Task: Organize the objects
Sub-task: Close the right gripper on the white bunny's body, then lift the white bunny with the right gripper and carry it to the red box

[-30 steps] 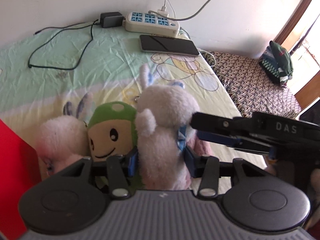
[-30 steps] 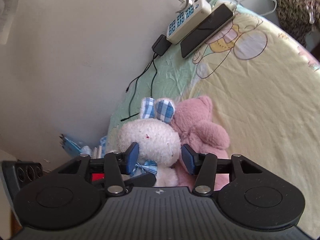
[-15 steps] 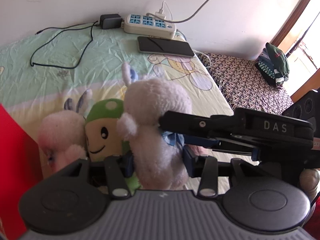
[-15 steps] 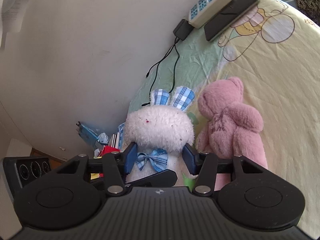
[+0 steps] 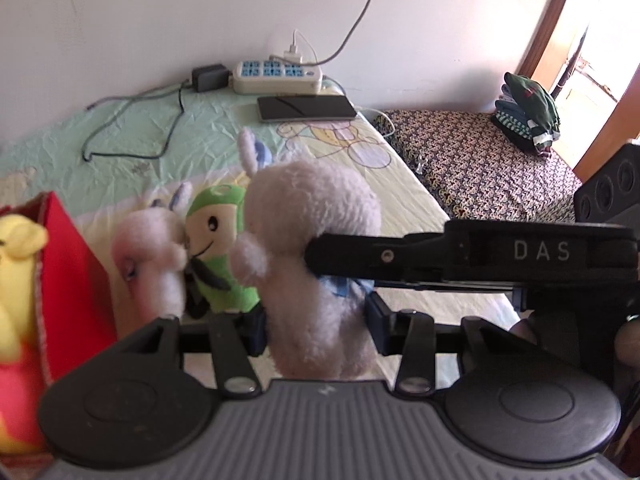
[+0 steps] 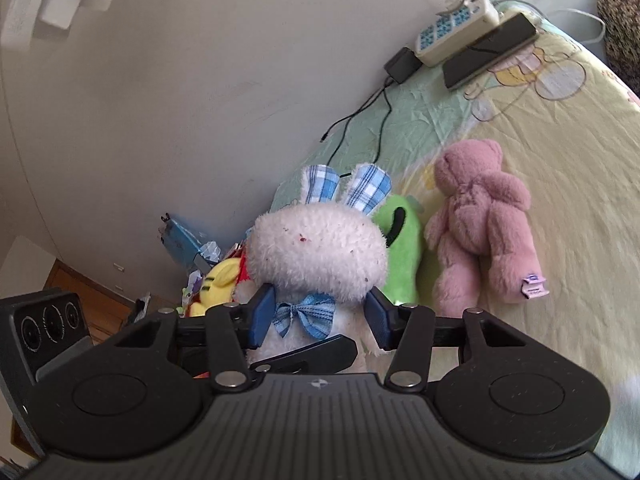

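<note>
Now both tools grip the white rabbit plush (image 6: 320,256) at frame centre, the left tool (image 5: 316,326) clamped on its body and the right tool (image 6: 316,320) at its neck, and it has risen off the bed (image 6: 560,184), likely bound for the red box (image 5: 68,272) at lower left.

Each camera sits just behind its own claw and looks forward along the two fingers, very close to the white plush rabbit (image 5: 316,280) between them. The left wrist view looks down over the bed (image 5: 132,148) toward the wall, with the right claw (image 5: 344,250) crossing from the right edge. The right wrist view looks more level, from the other side. Both views share the rabbit, the green plush (image 6: 402,252), the power strip (image 5: 278,77) and the phone (image 6: 490,56).
</note>
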### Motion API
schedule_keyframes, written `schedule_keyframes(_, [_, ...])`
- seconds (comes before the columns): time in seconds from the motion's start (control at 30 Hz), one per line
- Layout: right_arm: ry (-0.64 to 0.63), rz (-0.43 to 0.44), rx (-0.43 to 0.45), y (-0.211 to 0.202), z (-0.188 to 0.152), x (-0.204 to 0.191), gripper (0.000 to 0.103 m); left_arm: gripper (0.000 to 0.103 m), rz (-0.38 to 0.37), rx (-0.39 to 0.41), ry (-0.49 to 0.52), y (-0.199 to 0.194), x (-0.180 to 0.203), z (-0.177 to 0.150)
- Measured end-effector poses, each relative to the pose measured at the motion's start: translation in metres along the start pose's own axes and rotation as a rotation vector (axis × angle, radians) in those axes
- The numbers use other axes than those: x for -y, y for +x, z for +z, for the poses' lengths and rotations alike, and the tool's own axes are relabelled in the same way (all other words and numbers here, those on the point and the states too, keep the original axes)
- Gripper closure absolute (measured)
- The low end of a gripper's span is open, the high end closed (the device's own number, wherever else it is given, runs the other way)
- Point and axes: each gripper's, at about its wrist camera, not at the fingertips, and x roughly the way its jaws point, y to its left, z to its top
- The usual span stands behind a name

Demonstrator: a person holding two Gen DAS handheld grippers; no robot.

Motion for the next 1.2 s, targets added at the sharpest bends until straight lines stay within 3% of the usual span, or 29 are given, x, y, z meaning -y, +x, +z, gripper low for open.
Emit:
schedule_keyframes(0.33, [-0.130, 0.064, 0.022, 0.010, -0.010, -0.067, 0.051, 0.059, 0.066, 0.140, -0.023, -0.066, -0.023, -0.014])
schedule_keyframes(0.67, [-0.237, 0.121, 0.013, 0.067, -0.027, -0.152, 0.051, 0.058, 0.143, 0.244, -0.036, -0.132, -0.096, -0.033])
schedule_keyframes(0.97, [-0.280, 0.156, -0.047, 0.153, -0.062, -0.212, 0.051, 0.058, 0.217, 0.257, -0.085, -0.175, -0.195, -0.062])
schedule_keyframes(1.2, [-0.221, 0.130, -0.149, 0.216, -0.090, -0.223, 0.051, 0.058, 0.248, 0.176, -0.135, -0.170, -0.263, -0.085])
